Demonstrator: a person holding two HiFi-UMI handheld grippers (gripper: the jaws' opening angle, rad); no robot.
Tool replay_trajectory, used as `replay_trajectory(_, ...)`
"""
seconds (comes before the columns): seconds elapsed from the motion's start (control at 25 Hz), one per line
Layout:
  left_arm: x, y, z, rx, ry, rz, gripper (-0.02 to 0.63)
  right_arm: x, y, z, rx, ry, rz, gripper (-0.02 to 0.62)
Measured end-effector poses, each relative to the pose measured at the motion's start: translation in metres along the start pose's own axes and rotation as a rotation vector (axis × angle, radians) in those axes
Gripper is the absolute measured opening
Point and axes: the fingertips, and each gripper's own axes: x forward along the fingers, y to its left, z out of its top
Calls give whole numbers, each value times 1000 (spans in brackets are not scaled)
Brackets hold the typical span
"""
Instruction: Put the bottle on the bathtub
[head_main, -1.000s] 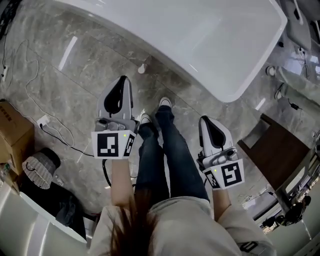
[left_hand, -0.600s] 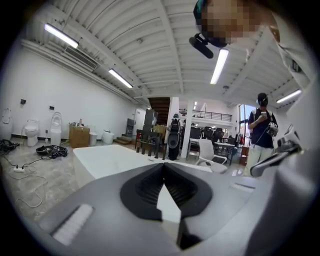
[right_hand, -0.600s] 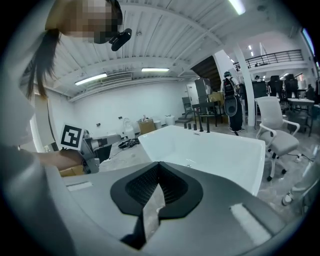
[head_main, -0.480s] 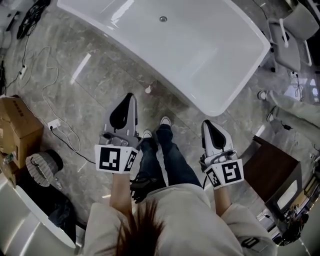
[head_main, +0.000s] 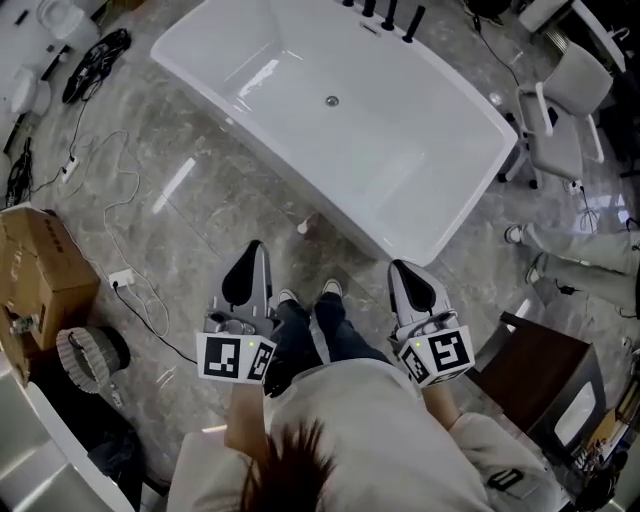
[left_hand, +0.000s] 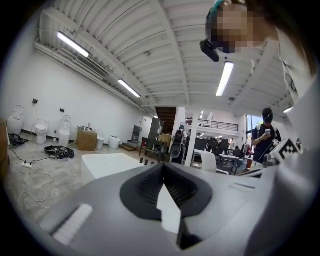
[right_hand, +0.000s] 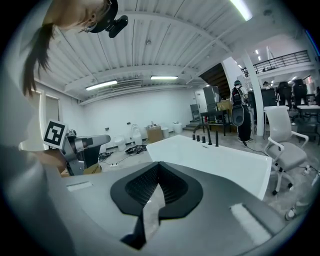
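**A:** What's nearest the hands?

**B:** The grey plastic left gripper (head_main: 256, 248) has black ribbed pads, and its jaws are pressed together on nothing. The matching right gripper (head_main: 398, 266) is likewise closed and empty. Each carries a cube (head_main: 236, 358) with square black-and-white markers. Below and between them are the person's dark blue jeans (head_main: 330, 335) and pale-toed shoes (head_main: 331, 289).

**A:** And the surfaces ahead?

**B:** There's a grey veined stone floor (head_main: 200, 220), polished enough to mirror strip lights. Ahead of both grippers stands the white, glossy, rectangular bathtub (head_main: 400, 130). It is smooth with rounded corners, has a round metal drain (head_main: 332, 100) in its bottom, and carries slim black taps (head_main: 388, 12) on its far rim.

**A:** Room to move?

**B:** Open floor lies between the grippers and the tub's near wall. Left of the left gripper is a white socket block (head_main: 120, 278) with a thin cable, and further left a brown cardboard box (head_main: 45, 270). Close to the right of the right gripper stands a dark brown wooden cabinet (head_main: 535, 370). Beyond it, by the tub's right end, is a white swivel chair (head_main: 560, 115).

**A:** Where's the bottle?

**B:** I cannot tell. A small pale object (head_main: 303, 228) lies on the floor ahead of the left gripper, just beside the tub's near wall, but it's too small to identify. In the head view the top edge cuts off the taps.
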Motion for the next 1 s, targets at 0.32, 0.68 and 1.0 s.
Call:
replay_trajectory(0.32, -19, 8, 30, -25, -33, -8, 49, -14, 17, 33, 0, -50, -38, -2)
replay_trajectory(0.68, -23, 23, 60, -20, -45, -146, 49, -10, 51, 58, -2, -120, -144, -2)
replay_trajectory(1.0, -26, 57, 63, -28, -24, -257, 49, -1, 97, 59, 43, -189, -246, -2)
